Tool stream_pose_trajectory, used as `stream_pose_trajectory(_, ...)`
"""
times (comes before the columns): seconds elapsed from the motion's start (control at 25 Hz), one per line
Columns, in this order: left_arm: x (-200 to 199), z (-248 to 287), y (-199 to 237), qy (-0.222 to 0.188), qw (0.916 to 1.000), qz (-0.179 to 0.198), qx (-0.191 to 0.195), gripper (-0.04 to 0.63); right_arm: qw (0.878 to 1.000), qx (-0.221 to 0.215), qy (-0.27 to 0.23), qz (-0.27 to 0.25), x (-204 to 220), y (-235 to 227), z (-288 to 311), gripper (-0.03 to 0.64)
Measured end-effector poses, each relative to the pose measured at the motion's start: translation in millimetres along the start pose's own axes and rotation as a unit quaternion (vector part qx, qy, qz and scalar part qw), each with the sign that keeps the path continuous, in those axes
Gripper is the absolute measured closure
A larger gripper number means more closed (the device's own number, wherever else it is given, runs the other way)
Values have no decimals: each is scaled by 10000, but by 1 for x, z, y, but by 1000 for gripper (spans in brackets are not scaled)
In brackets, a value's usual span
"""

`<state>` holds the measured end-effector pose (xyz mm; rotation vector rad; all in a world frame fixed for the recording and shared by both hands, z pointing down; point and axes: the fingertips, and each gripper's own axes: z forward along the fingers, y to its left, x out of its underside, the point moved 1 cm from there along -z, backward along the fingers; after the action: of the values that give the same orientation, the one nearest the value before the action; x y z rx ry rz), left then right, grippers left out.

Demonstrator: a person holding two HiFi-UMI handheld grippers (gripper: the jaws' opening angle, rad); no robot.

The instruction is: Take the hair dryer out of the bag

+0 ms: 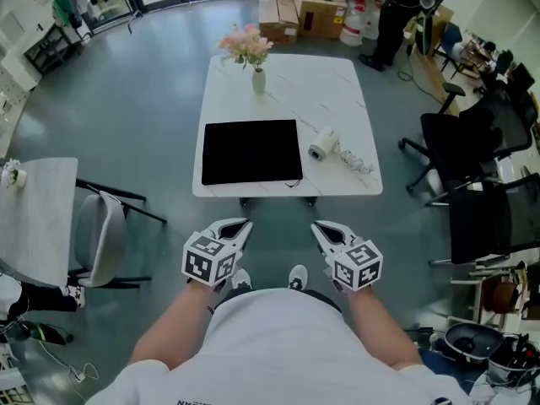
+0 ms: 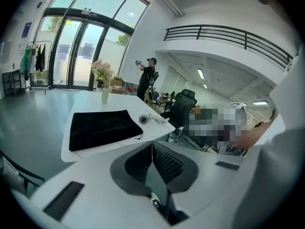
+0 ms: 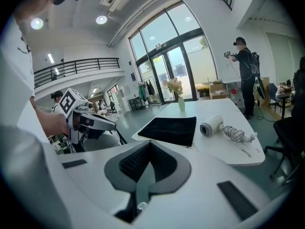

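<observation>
left gripper (image 1: 239, 225) and right gripper (image 1: 321, 227) hang low in front of the body, short of the near edge of the tabletop (image 1: 312, 91), touching nothing. each gripper's own view shows the jaws clenched pad to pad, nothing between them.

hair dryer (image 1: 322, 147) lies on its side toward the right edge, just beside the black bag (image 1: 251, 151) and not in it. its coiled cord (image 1: 356, 159) trails toward the near right corner. the bag lies flat along the near edge and looks empty. a vase of flowers (image 1: 258, 78) stands by the far edge.

judgement: the dryer is already out and the task looks finished; the step in hand is holding clear. best done with closed jaws short of the near edge, away from the cord and the bag's drawstring, so nothing gets hooked and dragged off the corner.
</observation>
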<state>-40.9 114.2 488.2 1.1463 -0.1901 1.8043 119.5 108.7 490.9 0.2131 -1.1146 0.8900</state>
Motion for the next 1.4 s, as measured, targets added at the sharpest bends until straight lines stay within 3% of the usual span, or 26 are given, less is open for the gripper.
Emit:
stream_pose_trajectory(0.64,4,-2,5,131,9999,98,34,578,9997,236,-11,47,1,0,0,601)
stream_pose_trajectory(1.4,5,-1,4,122,9998,150,-34,578,9998,198,41,28,6,-2,-2,601)
